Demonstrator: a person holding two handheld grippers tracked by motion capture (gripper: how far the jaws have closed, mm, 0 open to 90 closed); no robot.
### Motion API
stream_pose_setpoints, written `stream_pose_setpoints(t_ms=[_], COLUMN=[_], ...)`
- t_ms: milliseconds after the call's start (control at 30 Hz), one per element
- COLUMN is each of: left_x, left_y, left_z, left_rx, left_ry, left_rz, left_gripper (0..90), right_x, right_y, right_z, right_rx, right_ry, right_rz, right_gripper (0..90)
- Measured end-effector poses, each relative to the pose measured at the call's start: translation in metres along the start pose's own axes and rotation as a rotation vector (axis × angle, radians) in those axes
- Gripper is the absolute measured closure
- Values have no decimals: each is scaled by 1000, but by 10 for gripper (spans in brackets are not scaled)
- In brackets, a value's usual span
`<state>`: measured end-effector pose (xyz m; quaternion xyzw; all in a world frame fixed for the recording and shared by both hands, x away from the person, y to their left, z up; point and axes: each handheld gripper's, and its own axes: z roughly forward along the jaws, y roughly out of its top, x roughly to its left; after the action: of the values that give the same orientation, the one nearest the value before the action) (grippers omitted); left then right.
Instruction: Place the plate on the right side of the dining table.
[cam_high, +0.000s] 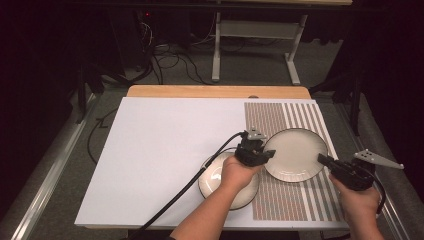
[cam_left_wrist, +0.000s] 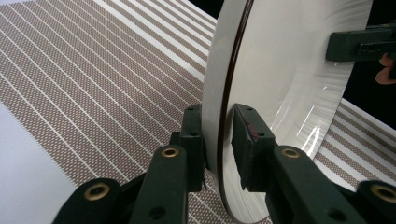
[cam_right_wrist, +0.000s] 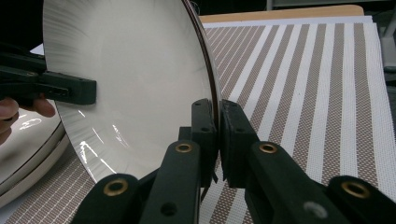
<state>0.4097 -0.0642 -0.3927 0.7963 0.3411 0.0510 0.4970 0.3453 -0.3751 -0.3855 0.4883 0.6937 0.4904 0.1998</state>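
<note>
Here both tools, left tool (cam_left_wrist: 218, 135) and right tool (cam_right_wrist: 218, 135), clench plate (cam_high: 295, 152) rim, face up.

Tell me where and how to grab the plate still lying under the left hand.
Grip the lower plate at its thin dark rim, as both grippers do on the lifted plate: left gripper and right gripper pinch opposite edges. The flat, shallow shape offers only the rim, so probably come in low from the open left side, one jaw under the edge, one above.
</note>
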Motion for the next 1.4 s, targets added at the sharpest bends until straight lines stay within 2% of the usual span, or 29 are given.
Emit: stream_pose_setpoints(t_ms=[533,800,1000,1033,1133,1333,1400], left_x=[0,0,-2,-2,-2,-1,0], left_y=[-1,0,3,4,7,8,8], left_z=[7,12,13,12,7,-7,-13], left_rx=[43,48,59,52,33,3,-12], left_ry=[26,56,93,103,100,99,99], left_rz=[3,-6,18,30,29,71,66], left_gripper=[740,736,728,725,665,585,562], right_x=[-3,-4,-3,-3,-2,-3,-2], right_y=[-5,-7,-7,-7,-7,-7,-6], right_z=[4,4,4,4,5,5,5], right_rx=[24,29,31,32,33,36,38], right_ry=[-16,-27,-39,-40,-42,-42,-44], right_rz=[12,12,8,9,6,10,6], right_gripper=[873,871,868,868,866,864,865])
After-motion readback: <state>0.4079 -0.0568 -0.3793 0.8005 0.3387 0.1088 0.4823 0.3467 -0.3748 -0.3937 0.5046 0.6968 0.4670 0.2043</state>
